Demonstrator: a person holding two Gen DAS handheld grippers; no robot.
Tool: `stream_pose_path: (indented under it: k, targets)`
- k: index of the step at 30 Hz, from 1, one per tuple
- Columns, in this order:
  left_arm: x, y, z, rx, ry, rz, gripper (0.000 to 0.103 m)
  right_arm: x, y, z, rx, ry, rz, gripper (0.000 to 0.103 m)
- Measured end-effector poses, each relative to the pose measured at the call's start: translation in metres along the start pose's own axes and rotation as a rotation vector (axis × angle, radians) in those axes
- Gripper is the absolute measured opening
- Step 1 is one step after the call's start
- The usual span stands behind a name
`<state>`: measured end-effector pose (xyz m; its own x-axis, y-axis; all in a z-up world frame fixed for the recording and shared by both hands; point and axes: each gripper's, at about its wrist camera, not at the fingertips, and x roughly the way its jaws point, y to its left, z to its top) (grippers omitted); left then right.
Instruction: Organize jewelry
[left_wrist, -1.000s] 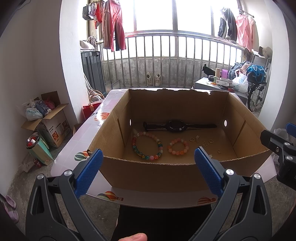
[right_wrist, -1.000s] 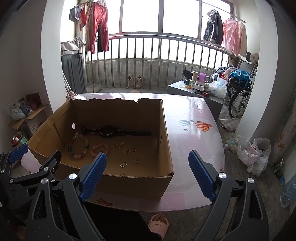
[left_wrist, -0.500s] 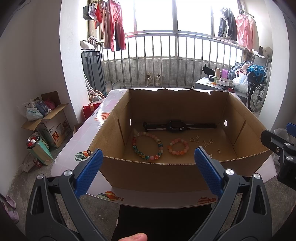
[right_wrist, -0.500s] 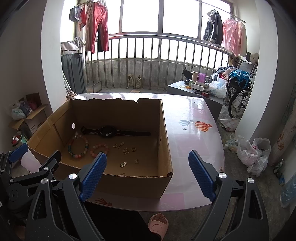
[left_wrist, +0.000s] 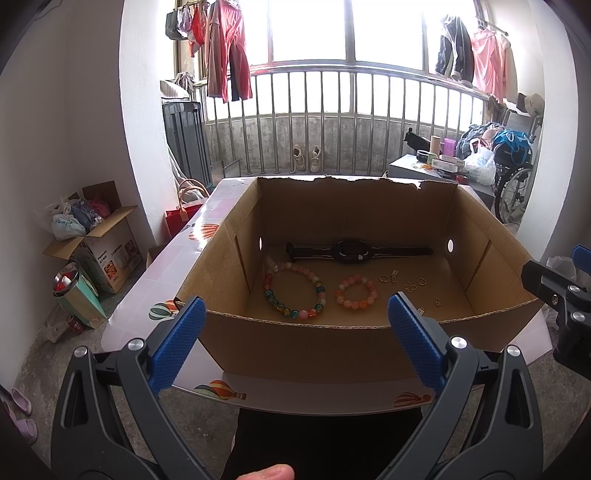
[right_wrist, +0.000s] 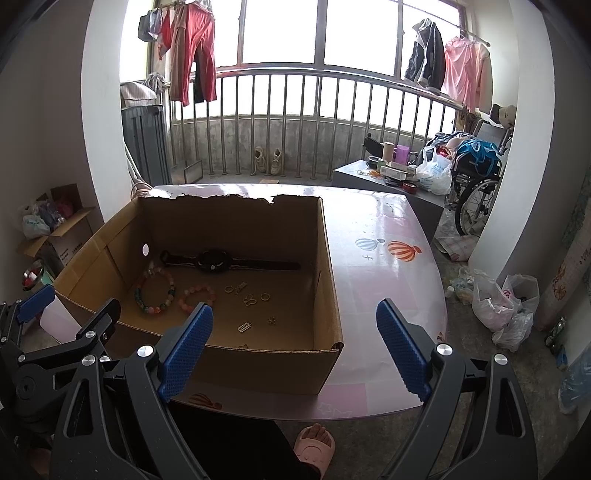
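An open cardboard box (left_wrist: 314, 343) (right_wrist: 328, 280) stands on the table and holds the jewelry. A black watch (left_wrist: 351, 252) (right_wrist: 214, 260) lies along its far wall. In front of the watch lie a large multicoloured bead bracelet (left_wrist: 294, 291) (right_wrist: 155, 291), a smaller orange-pink bead bracelet (left_wrist: 356, 291) (right_wrist: 197, 295) and several small gold rings and charms (left_wrist: 406, 283) (right_wrist: 251, 299). My left gripper (left_wrist: 295, 347) hangs open before the box's near wall. My right gripper (right_wrist: 293, 349) is open near the box's front right corner. Neither holds anything.
The table (right_wrist: 384, 258) has a glossy pink cloth with balloon prints and bare room right of the box. The person's dark-clothed legs (left_wrist: 325, 439) and a pink slipper (right_wrist: 314, 446) are below the table edge. Boxes and bags (left_wrist: 92, 240) clutter the floor on the left; a wheelchair (right_wrist: 476, 192) stands far right.
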<state>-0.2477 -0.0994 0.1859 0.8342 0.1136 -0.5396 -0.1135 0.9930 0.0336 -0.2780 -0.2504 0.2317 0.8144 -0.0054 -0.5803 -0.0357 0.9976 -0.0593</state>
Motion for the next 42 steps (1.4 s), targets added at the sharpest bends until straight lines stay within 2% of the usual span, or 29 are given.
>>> stream_pose_path:
  k: [42]
  targets:
    - [0.0005,0.0004,0.0,0.001,0.0,-0.002,0.095,0.0005,0.0012,-0.0016,-0.009,0.0,-0.001,0.091]
